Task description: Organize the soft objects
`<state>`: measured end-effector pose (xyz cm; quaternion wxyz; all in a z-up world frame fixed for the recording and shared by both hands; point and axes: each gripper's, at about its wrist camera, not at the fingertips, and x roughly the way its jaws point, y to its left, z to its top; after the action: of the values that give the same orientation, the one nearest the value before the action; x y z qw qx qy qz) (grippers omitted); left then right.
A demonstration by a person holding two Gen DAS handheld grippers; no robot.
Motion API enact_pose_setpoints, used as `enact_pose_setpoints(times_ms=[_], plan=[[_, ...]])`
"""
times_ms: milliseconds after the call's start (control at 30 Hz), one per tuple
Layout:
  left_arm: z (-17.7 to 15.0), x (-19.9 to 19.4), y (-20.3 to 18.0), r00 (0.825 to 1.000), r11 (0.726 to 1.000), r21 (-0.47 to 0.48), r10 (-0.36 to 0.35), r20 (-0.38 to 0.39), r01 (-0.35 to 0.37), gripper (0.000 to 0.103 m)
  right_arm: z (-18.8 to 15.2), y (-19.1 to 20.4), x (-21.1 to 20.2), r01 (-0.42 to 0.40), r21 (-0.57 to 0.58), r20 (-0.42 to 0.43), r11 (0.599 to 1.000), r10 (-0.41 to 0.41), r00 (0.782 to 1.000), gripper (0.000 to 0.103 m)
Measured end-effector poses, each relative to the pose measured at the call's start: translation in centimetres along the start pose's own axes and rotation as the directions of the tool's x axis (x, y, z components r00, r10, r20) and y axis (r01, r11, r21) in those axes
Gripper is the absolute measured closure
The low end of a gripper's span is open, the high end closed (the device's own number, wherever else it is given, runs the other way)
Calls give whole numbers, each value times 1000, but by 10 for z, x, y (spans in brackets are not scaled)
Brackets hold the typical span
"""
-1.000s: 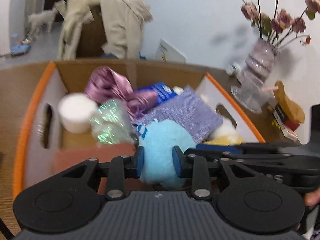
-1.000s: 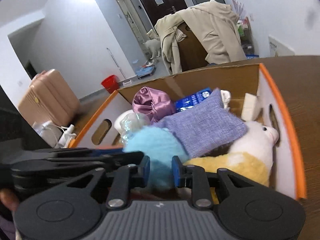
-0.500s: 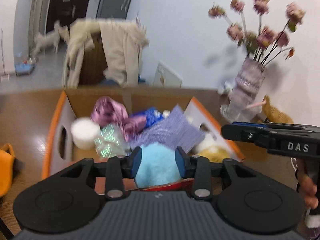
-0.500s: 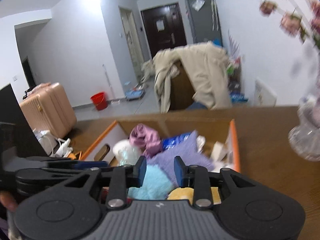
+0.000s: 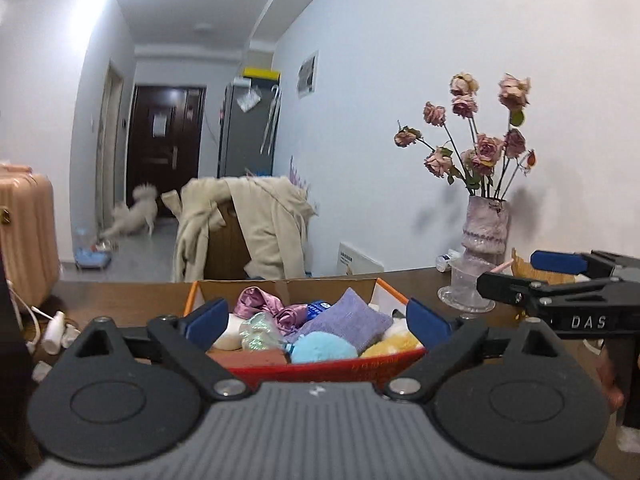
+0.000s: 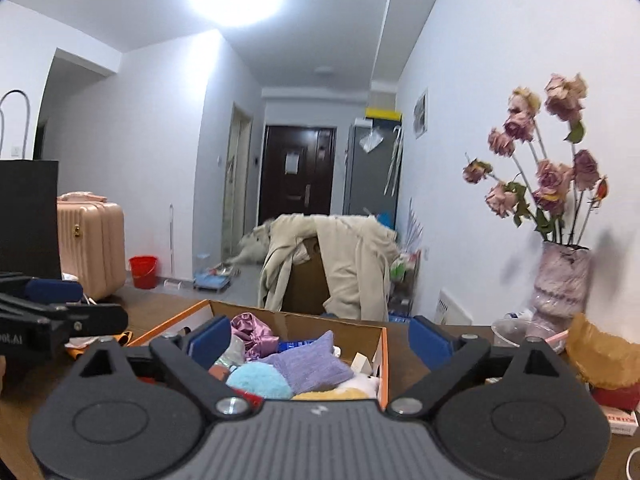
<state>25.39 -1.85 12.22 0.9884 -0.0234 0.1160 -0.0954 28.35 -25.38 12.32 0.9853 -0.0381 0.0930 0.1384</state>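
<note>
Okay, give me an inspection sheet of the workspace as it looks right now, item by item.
Surface: brown wooden table, box and vase standing on it.
Job's things: cardboard box holding blue fluffy toy, purple knit cloth, pink satin bundle, yellow plush, white roll.
Clutter: vase of dried roses, red packet, small white bottles.
Grippers: left gripper and right gripper both with jaws opening, nothing between them.
Cables: white cord at the table's left edge.
Surroundings: pink suitcase, coat-draped chair, white dog, dark door.
</note>
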Motion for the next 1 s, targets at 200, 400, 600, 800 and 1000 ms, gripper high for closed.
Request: enact_pose_setpoints(times_ms=[200, 400, 600, 800, 1000], plan=[[-19, -36, -5, 999, 1000, 2, 7, 43, -7, 2, -17, 12, -28, 22, 35, 18, 999, -22, 1000, 7], [-49, -85, -9, 998, 999, 0, 38, 45, -38, 0, -49, 30, -82, 11, 76, 6, 997, -11, 1000, 7], [-99, -147, -14, 997, 996, -34, 81, 15, -80, 0, -97, 62, -141, -31, 82, -37, 996, 34, 999, 6], [-137, -193, -10, 988, 989, -28, 140, -62, -142, 0, -140, 90, -186, -54, 86, -71, 995, 60, 996, 6], [-140, -185, 5, 985, 985, -69, 151, -82, -157, 0, -142, 99, -174, -71, 83, -91, 994, 78, 993, 6]])
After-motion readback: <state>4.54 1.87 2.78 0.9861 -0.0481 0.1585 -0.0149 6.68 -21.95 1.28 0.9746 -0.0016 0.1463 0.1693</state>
